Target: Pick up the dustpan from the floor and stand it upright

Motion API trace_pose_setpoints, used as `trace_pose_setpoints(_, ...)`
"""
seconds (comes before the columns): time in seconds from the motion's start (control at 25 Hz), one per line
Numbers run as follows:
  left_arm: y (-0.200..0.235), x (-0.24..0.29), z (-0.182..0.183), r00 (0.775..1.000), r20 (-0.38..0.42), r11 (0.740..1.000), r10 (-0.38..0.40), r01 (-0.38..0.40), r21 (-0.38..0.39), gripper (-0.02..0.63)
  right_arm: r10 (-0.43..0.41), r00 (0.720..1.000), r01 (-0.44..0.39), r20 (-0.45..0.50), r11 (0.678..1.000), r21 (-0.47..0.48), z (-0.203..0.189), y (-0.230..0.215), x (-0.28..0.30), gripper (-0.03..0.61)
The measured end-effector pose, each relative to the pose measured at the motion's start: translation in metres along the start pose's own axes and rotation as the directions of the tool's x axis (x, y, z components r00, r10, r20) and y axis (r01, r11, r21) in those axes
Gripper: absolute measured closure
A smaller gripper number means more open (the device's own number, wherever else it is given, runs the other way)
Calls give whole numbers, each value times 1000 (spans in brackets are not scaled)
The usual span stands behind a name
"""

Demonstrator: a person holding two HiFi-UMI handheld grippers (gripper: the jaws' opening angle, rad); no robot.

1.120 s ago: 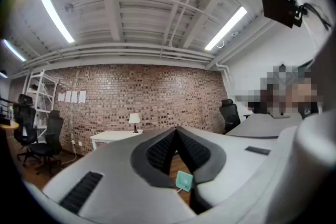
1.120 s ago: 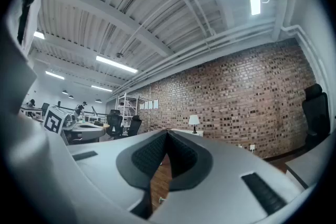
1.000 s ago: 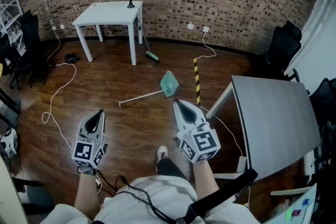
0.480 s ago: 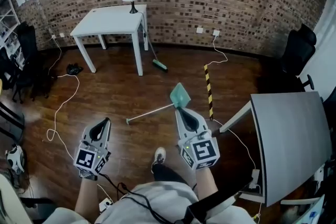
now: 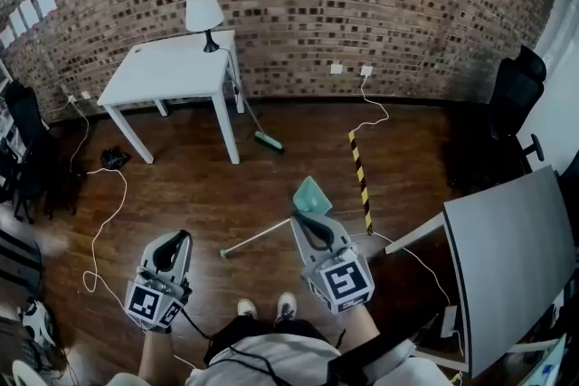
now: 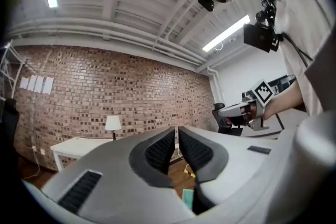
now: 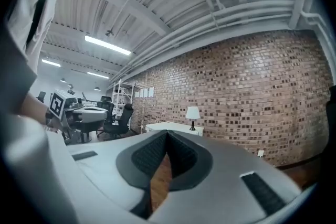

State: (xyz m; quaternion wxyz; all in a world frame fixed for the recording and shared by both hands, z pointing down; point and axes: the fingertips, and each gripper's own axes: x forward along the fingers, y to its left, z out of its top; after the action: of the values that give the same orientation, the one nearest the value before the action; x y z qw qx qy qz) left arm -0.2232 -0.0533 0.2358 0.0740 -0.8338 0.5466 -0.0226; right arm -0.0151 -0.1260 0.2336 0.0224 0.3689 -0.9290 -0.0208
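The dustpan lies flat on the wooden floor, with its teal pan (image 5: pixel 312 193) toward the brick wall and its long pale handle (image 5: pixel 256 239) running down-left. My right gripper (image 5: pixel 297 218) hovers just in front of the pan, its jaws meeting at the tips (image 7: pixel 167 136) with nothing in them. My left gripper (image 5: pixel 181 237) is held out to the left of the handle's end. In the left gripper view its jaws (image 6: pixel 176 131) are opening, with a thin gap and nothing between them. A bit of the teal pan (image 6: pixel 187 199) shows below them.
A white table (image 5: pixel 172 68) with a lamp (image 5: pixel 204 14) stands by the brick wall, and a green broom (image 5: pixel 268 141) leans beside it. A yellow-black strip (image 5: pixel 360 181) lies right of the pan. A grey table (image 5: pixel 511 258), a black chair (image 5: pixel 516 95) and a floor cable (image 5: pixel 99 221) are nearby.
The person has walked toward the dustpan, so it now lies closer below the view. Both grippers stayed held out in front, and the right one now nearly reaches the pan.
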Motion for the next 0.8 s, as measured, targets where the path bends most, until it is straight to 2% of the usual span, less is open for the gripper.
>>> trace_pose_setpoints(0.16,28,25,-20,998,-46,999,-49,50,16,563,-95,995,95,-14,995,-6,4,-22,25,591)
trace_pose_setpoints(0.28,44,34,-40,995,-74,998,-69,69,-6,563,-108,994,108,-13,994,14,3,-29,39,589)
trace_pose_setpoints(0.36,49,35,-64,984,-143,995,-102,102,-8,549,-115,993,115,-4,992,47,-1,-31,46,577)
trace_pose_setpoints(0.4,51,37,-77,975,-182,992,-126,126,-14,548,-126,992,125,1,990,59,-4,-33,50,557)
trace_pose_setpoints(0.52,73,45,-122,946,-264,981,-188,192,-11,542,-158,987,159,-24,985,60,-26,-34,73,556)
trace_pose_setpoints(0.64,85,39,-179,896,-380,973,-229,218,-71,531,-96,981,104,-167,994,41,-79,-13,89,555)
trace_pose_setpoints(0.72,91,35,-219,869,-436,972,-235,213,-100,531,-28,957,32,-288,999,11,-125,6,96,554)
trace_pose_setpoints(0.8,99,36,-260,853,-471,974,-225,184,-133,531,7,934,-5,-358,1000,7,-169,14,104,554)
